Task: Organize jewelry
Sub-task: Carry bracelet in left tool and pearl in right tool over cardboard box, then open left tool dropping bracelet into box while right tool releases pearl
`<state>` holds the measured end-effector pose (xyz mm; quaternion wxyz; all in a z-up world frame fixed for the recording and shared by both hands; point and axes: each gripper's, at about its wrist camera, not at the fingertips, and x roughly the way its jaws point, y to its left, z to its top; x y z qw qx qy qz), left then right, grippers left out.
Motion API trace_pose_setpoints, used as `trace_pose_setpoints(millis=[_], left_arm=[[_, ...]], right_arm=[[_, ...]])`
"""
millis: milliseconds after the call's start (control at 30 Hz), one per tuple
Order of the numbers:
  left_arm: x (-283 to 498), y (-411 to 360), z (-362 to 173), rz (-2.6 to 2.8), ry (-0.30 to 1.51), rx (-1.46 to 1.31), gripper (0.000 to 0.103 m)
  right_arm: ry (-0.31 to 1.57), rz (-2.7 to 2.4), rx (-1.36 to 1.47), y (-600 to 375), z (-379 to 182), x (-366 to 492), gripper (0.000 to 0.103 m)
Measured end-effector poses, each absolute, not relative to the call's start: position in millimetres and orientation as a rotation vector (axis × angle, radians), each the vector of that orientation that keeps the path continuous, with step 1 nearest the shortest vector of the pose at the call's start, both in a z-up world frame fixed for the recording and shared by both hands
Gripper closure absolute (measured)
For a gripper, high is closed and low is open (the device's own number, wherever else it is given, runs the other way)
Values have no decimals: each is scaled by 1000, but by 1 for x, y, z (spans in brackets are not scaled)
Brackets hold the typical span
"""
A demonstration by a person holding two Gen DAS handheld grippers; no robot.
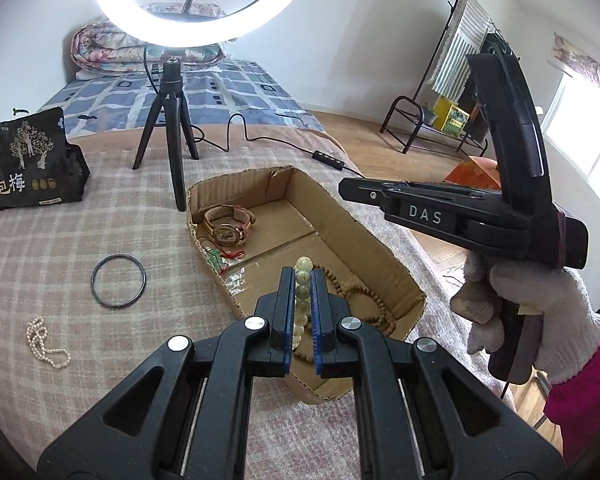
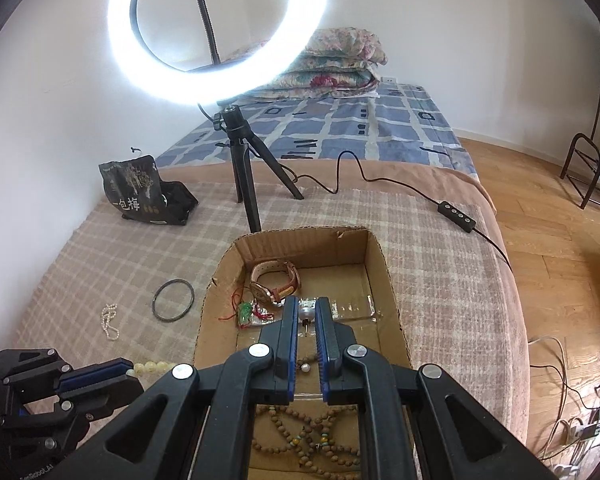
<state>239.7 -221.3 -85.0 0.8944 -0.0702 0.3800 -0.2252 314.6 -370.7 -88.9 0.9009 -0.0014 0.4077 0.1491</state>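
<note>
Your left gripper [image 1: 302, 280] clamps a pale bead bracelet [image 1: 302, 276] above the cardboard box [image 1: 374, 248]; your right gripper [image 2: 306, 312] pinches a pearl earring [image 2: 306, 315] over the same box, near the watch [image 2: 276, 280]

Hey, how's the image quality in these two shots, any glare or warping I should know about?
Left wrist view: the ring light blows out to pure white, and the window at right is overexposed. Right wrist view: same ring light glare; fisheye bends the bed edge and floor. The cardboard box stays sharp in both views.
</note>
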Motion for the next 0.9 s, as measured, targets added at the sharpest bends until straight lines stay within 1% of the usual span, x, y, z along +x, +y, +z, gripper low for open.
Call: trace_pose_setpoints(millis=[333, 400, 467, 567, 600, 633, 667, 700, 733, 767, 800, 867, 900], left_arm=[[251, -237, -93, -477, 802, -120, 98], [251, -237, -93, -479, 803, -117, 98], [251, -237, -93, -484, 796, -123, 98], [250, -237, -91, -486, 792, -116, 96], [250, -237, -91, -486, 791, -113, 87], [249, -236, -91, -489, 787, -116, 79], [248, -236, -90, -492, 781, -119, 64], [247, -236, -90, -489, 776, -117, 55], [246, -236, -90, -483, 773, -113, 50], [245, -236, -89, -478, 772, -113, 41], [244, -236, -89, -477, 770, -115, 35], [243, -235, -90, -476, 771, -116, 33], [243, -235, -90, -474, 775, -113, 33]], right_arm=[[863, 318, 13, -364, -103, 341, 96], [864, 316, 20, -364, -103, 343, 89], [857, 314, 26, -365, -103, 343, 74], [857, 306, 31, -365, -102, 344, 71], [856, 298, 28, -365, -102, 344, 69], [854, 289, 25, -364, -101, 344, 59], [849, 281, 23, -364, -100, 343, 46], [842, 270, 22, -364, -99, 342, 40], [834, 262, 22, -365, -98, 341, 31], [826, 254, 23, -365, -96, 341, 23], [821, 245, 21, -365, -95, 340, 20], [814, 230, 15, -365, -94, 340, 10], [815, 225, 13, -365, -93, 340, 8]])
